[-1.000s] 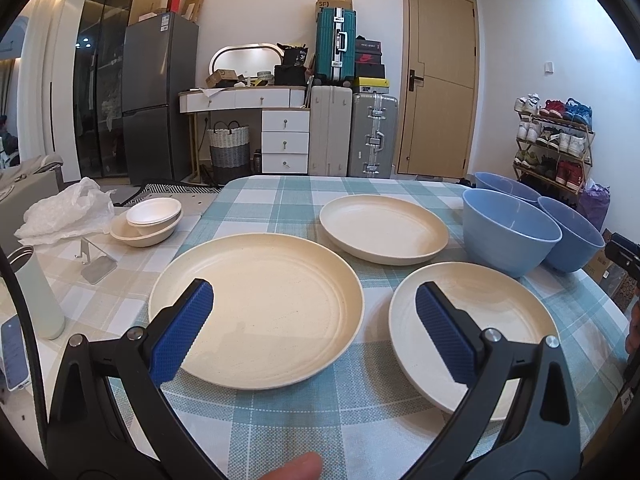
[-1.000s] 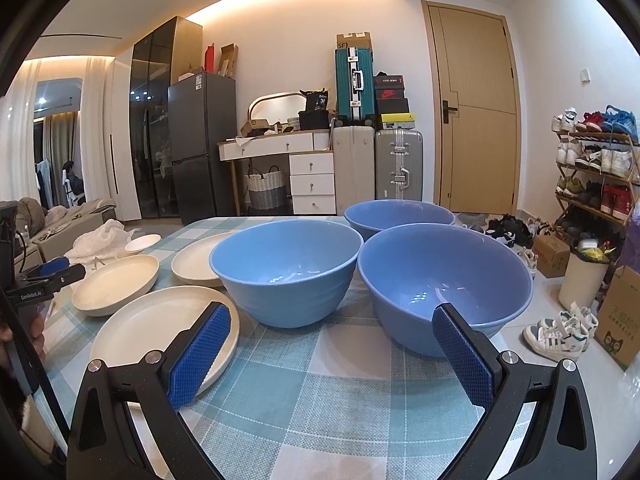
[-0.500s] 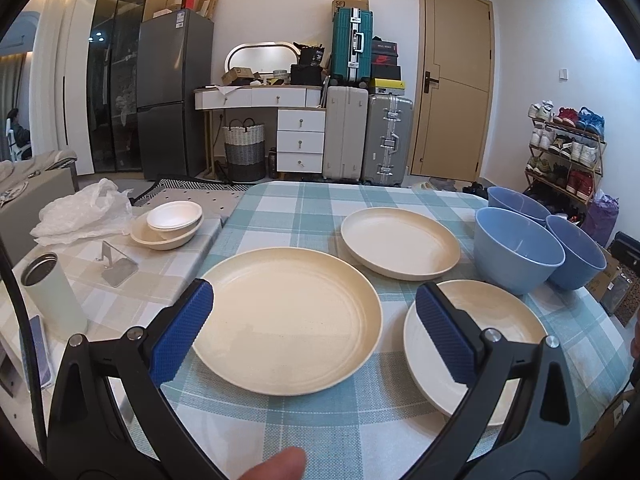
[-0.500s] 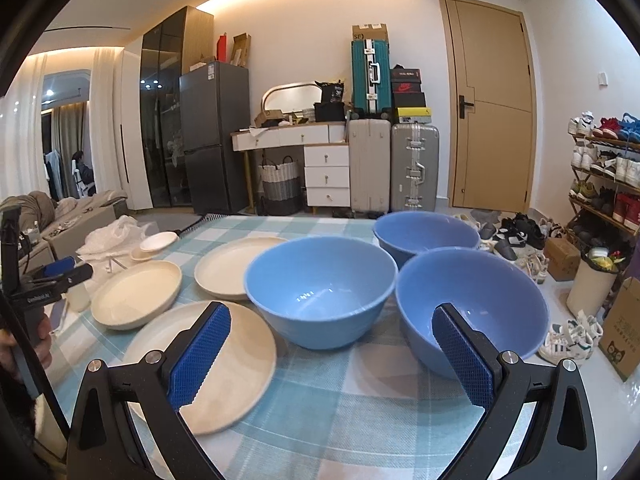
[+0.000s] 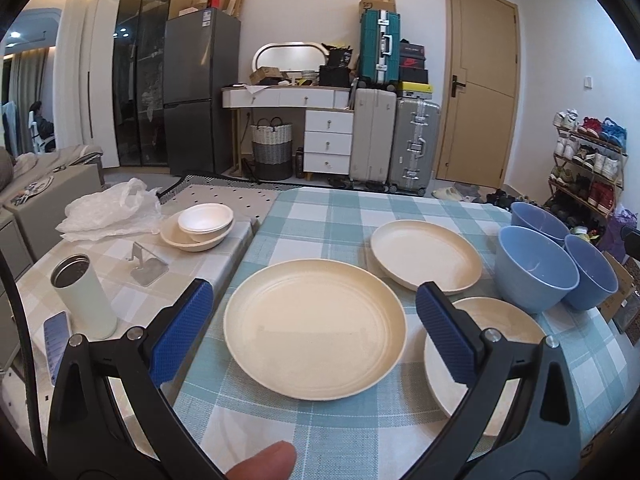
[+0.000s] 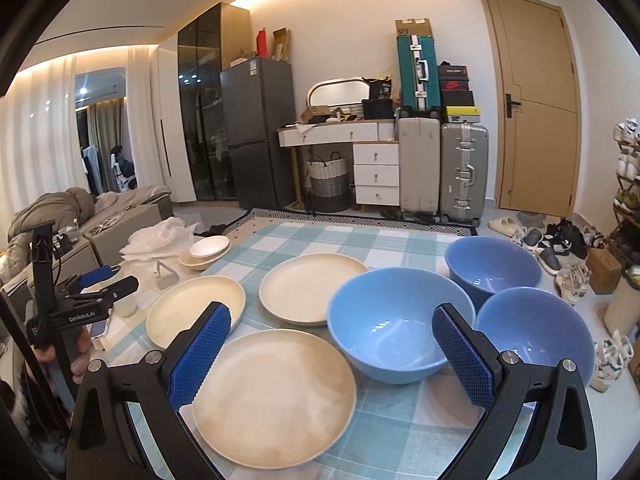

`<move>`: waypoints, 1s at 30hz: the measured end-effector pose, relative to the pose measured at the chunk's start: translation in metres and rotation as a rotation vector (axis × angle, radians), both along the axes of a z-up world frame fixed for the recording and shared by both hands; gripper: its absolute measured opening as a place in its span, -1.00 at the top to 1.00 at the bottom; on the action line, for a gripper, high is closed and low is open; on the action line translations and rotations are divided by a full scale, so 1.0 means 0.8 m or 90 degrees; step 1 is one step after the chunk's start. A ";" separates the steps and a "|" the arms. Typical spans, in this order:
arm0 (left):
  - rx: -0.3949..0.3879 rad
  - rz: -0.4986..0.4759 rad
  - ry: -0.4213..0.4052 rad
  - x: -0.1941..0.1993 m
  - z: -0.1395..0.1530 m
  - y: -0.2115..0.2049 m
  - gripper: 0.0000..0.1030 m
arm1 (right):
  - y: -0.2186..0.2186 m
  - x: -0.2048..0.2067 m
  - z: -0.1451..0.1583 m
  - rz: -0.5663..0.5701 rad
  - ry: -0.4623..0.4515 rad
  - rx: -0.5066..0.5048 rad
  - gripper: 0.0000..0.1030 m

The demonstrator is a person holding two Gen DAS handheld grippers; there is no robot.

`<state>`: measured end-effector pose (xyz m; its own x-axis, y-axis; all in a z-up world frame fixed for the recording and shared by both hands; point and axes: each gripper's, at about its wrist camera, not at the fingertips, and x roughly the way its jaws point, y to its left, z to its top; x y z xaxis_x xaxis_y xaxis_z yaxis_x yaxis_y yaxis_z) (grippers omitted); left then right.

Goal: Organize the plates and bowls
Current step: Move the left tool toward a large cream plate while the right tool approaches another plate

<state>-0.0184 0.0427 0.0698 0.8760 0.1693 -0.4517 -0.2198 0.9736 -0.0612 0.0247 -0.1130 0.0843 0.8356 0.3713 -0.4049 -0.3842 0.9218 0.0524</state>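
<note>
Both tools are hovering spread wide, gripping nothing: the left tool [image 5: 314,332] over the big cream plate [image 5: 316,330], the right tool [image 6: 330,350] over the near plate [image 6: 274,396]. Three cream plates and three blue bowls [image 6: 400,340] are sitting rims-up on the checked tabletop [image 5: 340,224]. Only the right view is showing a hand [image 6: 78,354] on the left tool's handle.
</note>
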 end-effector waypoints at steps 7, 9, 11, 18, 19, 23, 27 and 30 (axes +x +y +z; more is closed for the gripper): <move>-0.043 0.033 0.046 0.022 0.001 0.030 -0.96 | 0.040 0.023 0.005 0.032 0.029 -0.003 -0.99; -0.048 0.044 0.057 0.029 -0.001 0.037 -0.96 | 0.052 0.032 0.006 0.044 0.031 -0.004 -0.99; -0.055 0.052 0.068 0.035 -0.002 0.045 -0.96 | 0.064 0.039 0.008 0.055 0.036 -0.001 -0.99; -0.054 0.055 0.088 0.051 -0.020 0.065 -0.95 | 0.105 0.076 0.008 0.089 0.061 -0.007 -0.99; -0.058 0.055 0.091 0.052 -0.023 0.069 -0.95 | 0.111 0.082 0.007 0.092 0.065 -0.011 -0.99; -0.070 0.059 0.107 0.060 -0.040 0.085 -0.94 | 0.138 0.107 -0.004 0.102 0.092 -0.022 -0.99; -0.081 0.059 0.133 0.070 -0.062 0.098 -0.87 | 0.158 0.130 -0.019 0.114 0.115 -0.022 -0.99; -0.092 0.060 0.150 0.076 -0.079 0.108 -0.80 | 0.173 0.147 -0.029 0.124 0.125 -0.022 -0.99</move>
